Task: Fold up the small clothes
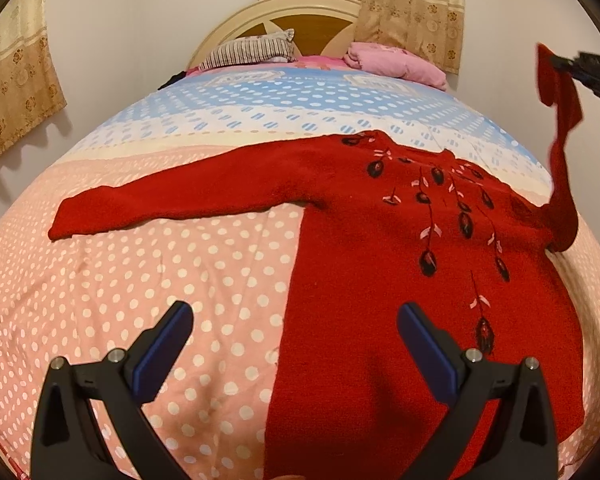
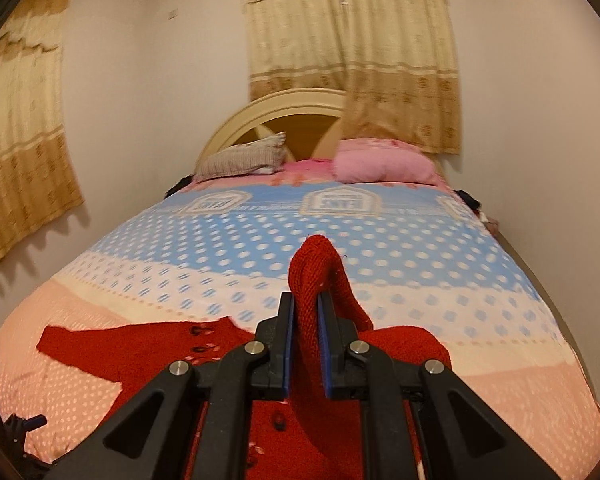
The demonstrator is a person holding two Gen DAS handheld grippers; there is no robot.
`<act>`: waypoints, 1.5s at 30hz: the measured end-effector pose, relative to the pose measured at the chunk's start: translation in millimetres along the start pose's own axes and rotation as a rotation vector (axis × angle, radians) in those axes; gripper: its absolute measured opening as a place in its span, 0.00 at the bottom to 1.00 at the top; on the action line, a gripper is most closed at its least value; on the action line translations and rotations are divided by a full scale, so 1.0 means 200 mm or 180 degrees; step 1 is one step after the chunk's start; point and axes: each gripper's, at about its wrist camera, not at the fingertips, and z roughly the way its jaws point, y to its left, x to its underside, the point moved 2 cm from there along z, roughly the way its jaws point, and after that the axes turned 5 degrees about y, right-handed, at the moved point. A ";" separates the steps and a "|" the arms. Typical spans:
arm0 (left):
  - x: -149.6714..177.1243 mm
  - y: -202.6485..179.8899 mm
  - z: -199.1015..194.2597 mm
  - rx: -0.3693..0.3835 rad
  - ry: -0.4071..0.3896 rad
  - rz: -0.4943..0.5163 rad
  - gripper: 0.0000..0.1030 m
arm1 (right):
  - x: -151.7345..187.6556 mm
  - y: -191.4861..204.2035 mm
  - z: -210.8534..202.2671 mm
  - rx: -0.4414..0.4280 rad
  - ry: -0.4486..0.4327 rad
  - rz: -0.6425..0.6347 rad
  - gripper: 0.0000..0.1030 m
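Observation:
A red knit sweater (image 1: 380, 280) with dark embroidered flowers lies flat on the bed, its left sleeve (image 1: 172, 204) stretched out to the left. My left gripper (image 1: 294, 316) is open and empty, hovering over the sweater's lower left edge. My right gripper (image 2: 305, 300) is shut on the right sleeve's cuff (image 2: 316, 268) and holds it lifted above the bed. In the left wrist view the right gripper (image 1: 556, 62) shows at the upper right, with the sleeve (image 1: 562, 168) hanging down from it to the shoulder.
The bedspread (image 1: 140, 300) is pink with white dots near me and blue farther back. A striped pillow (image 1: 252, 54) and a pink pillow (image 1: 392, 62) lie by the headboard (image 1: 300, 12). Curtains (image 2: 352, 48) hang behind. Walls close in on both sides.

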 end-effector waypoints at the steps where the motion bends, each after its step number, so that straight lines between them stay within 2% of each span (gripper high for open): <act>1: 0.00 0.00 0.00 0.0010 0.0003 -0.0001 1.00 | 0.00 0.05 0.02 -0.0038 0.0012 -0.0043 0.10; 10: 0.01 0.06 0.02 -0.0027 0.0021 -0.0041 1.00 | 0.13 0.55 0.27 -0.0450 0.0285 -0.0553 0.10; 15: 0.01 0.13 0.02 -0.0142 0.0043 -0.0083 1.00 | 0.32 0.81 0.45 -0.0666 0.0512 -0.0806 0.10; 21: -0.01 0.20 0.02 -0.0157 0.0078 -0.0171 1.00 | 0.58 0.99 0.66 -0.0948 0.0845 -0.0849 0.12; 22: -0.01 0.19 0.02 -0.0133 0.0088 -0.0166 1.00 | 0.61 1.00 0.68 -0.0959 0.0849 -0.0850 0.16; 24: -0.02 0.19 0.03 -0.0100 0.0102 -0.0153 1.00 | 0.64 1.01 0.70 -0.1028 0.0859 -0.0804 0.42; 25: -0.02 0.18 0.03 -0.0072 0.0109 -0.0135 1.00 | 0.65 1.00 0.70 -0.1065 0.0881 -0.0765 0.72; 26: -0.03 0.18 0.03 -0.0053 0.0113 -0.0121 1.00 | 0.66 0.99 0.68 -0.1103 0.0910 -0.0697 0.78; 28: -0.06 0.17 0.03 -0.0052 0.0088 -0.0089 1.00 | 0.68 0.96 0.63 -0.1211 0.0920 -0.0656 0.78; 31: -0.11 0.17 0.04 -0.0013 0.0071 -0.0079 1.00 | 0.72 0.89 0.49 -0.1160 0.0860 -0.0828 0.78; 34: -0.19 0.16 0.07 -0.0098 -0.0018 -0.0045 1.00 | 0.78 0.75 0.34 -0.0956 0.0781 -0.0956 0.78; 36: -0.25 0.14 0.10 -0.0096 -0.0051 -0.0054 1.00 | 0.83 0.61 0.27 -0.0660 0.0784 -0.0895 0.78; 40: -0.37 0.09 0.19 -0.0018 -0.0105 -0.0095 1.00 | 0.90 0.16 0.19 -0.0218 0.0923 -0.0060 0.78; 42: -0.42 0.06 0.25 0.0127 -0.0058 -0.0108 1.00 | 0.96 -0.06 0.19 -0.0026 0.1021 0.0353 0.77; 44: -0.47 0.01 0.31 0.0237 0.0017 -0.0129 0.97 | 1.00 -0.17 0.20 0.0080 0.1067 0.0499 0.77; 45: -0.51 -0.02 0.34 0.0364 0.0073 -0.0140 0.97 | 1.02 -0.21 0.20 0.0110 0.1080 0.0545 0.77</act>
